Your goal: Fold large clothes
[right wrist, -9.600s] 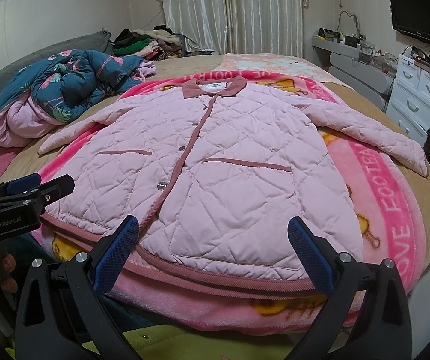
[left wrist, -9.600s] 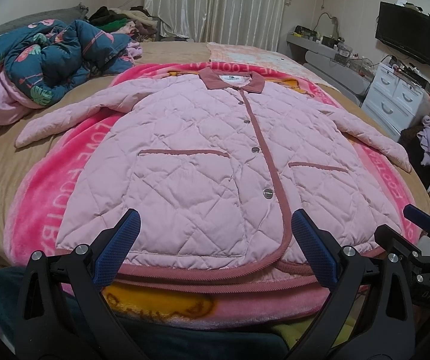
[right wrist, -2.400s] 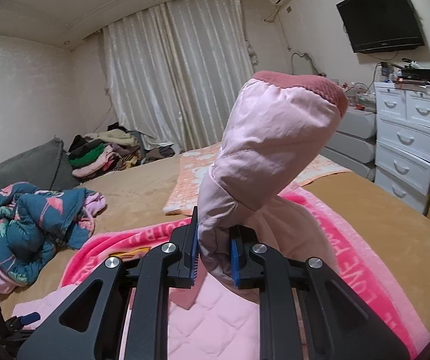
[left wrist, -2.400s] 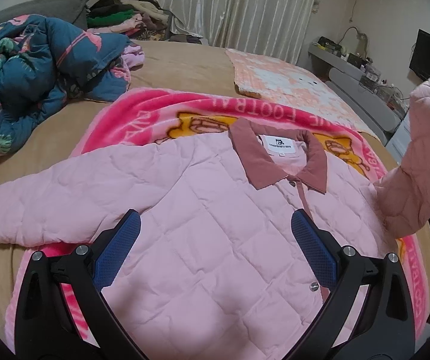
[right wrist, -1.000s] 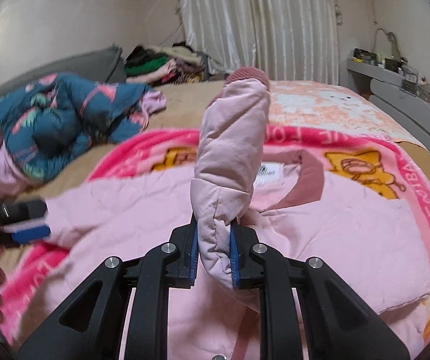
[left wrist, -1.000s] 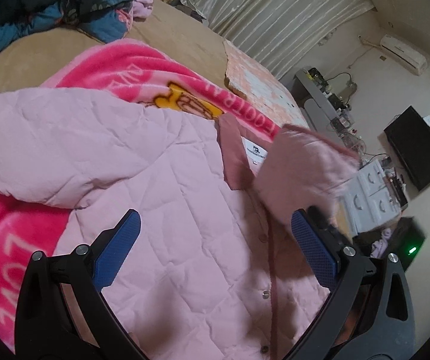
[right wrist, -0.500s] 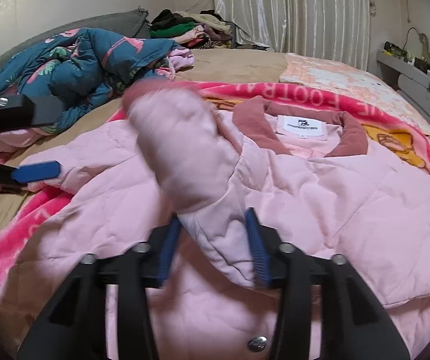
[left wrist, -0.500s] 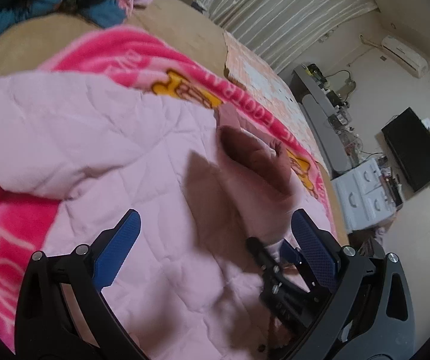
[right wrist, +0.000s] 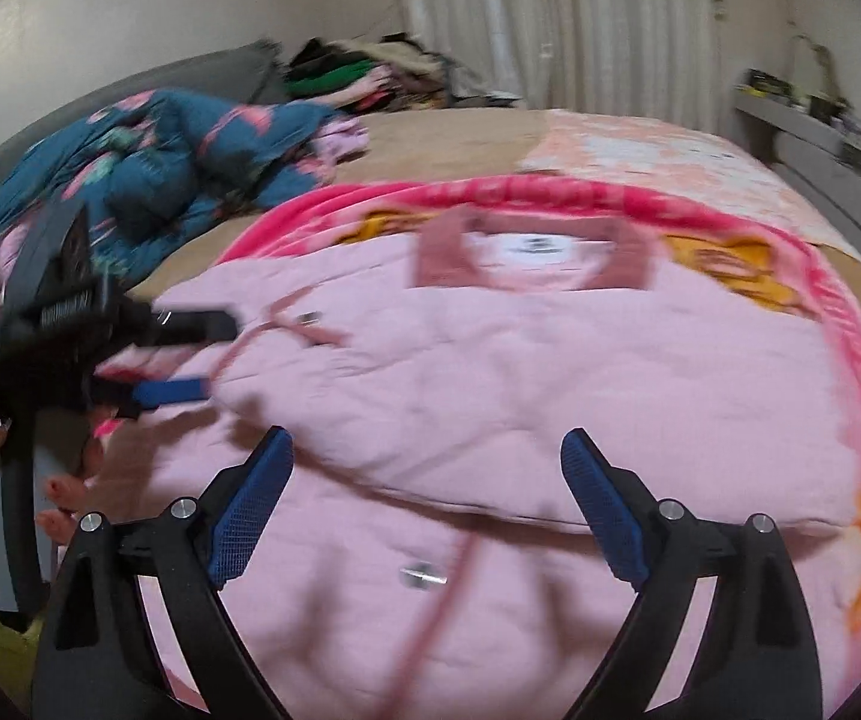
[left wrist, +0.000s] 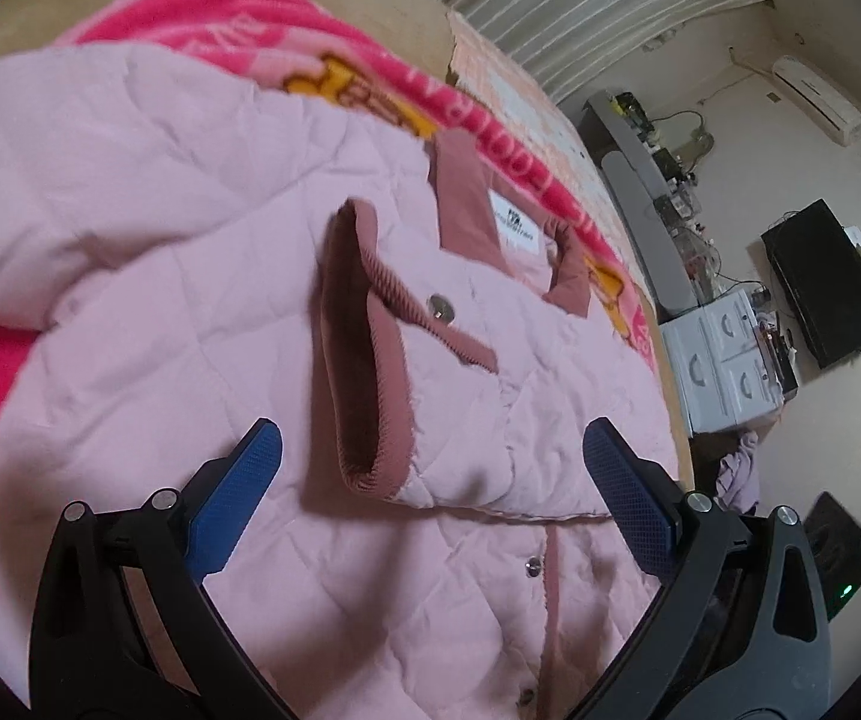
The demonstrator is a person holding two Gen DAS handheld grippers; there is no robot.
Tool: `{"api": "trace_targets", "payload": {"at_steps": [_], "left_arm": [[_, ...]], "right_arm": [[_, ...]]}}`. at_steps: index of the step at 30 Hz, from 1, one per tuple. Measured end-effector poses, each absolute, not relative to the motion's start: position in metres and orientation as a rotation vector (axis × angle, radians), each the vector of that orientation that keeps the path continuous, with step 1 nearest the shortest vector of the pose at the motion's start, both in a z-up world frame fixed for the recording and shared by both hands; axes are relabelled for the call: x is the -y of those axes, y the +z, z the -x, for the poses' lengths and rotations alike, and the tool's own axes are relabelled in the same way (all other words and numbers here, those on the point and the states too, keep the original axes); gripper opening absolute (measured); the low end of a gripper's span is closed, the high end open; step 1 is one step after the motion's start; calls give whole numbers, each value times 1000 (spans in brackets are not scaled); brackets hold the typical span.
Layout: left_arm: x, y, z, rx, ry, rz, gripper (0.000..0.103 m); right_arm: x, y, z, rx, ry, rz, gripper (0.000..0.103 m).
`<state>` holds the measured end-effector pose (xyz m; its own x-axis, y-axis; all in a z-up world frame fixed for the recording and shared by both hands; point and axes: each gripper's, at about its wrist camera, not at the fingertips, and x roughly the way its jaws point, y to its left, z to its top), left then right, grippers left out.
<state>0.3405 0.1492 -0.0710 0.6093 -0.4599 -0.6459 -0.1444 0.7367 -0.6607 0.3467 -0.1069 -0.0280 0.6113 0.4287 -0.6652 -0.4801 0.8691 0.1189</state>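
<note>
Pink quilted jacket (left wrist: 250, 276) flat on the pink blanket (left wrist: 202, 18) on the bed (right wrist: 448, 132). One sleeve (left wrist: 448, 396) folded across the chest, cuff (left wrist: 364, 360) near the collar (left wrist: 466, 210). Left claw (left wrist: 430, 498) spread wide, holding nothing, over the cuff. Right claw (right wrist: 427, 510) also spread, empty, above the folded sleeve. Right view blurred.

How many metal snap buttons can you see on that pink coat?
3 in the left wrist view: one on the folded sleeve's cuff, two down the front placket. Others may hide under the sleeve.
</note>
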Motion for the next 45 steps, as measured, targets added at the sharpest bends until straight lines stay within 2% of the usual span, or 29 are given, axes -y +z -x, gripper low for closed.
{"api": "trace_targets", "payload": {"at_steps": [4,6,7,9,14,15,23,31,40,45], "left_arm": [[-144,-85,-344,-929,-202,751,94],[-144,-87,-343,-909,-189,739,88],[-143,-87,-342,-896,-183,728,82],[-140,-89,-340,-898,-168,701,51],[-132,-88,-336,-878,-185,629,19],[-130,-85,-335,-871,-181,607,17],[-144,-43,-322,-754,-160,530,13],[-145,-62,-323,-827,-110,526,14],[-136,-69,-318,-856,-53,414,18],[-132,-72,-316,-868,-51,400,20]], "right_arm": [[157,-25,-353,-737,382,74,90],[179,-27,-355,-743,326,60,90],[193,-30,-356,-748,294,46,90],[210,-34,-357,-758,256,25,90],[237,-43,-360,-779,183,-6,90],[237,-42,-359,-778,182,-10,90],[233,-27,-374,-730,202,9,90],[209,-27,-403,-762,251,15,90],[205,-73,-425,-951,213,22,90],[209,-91,-424,-959,203,38,90]]}}
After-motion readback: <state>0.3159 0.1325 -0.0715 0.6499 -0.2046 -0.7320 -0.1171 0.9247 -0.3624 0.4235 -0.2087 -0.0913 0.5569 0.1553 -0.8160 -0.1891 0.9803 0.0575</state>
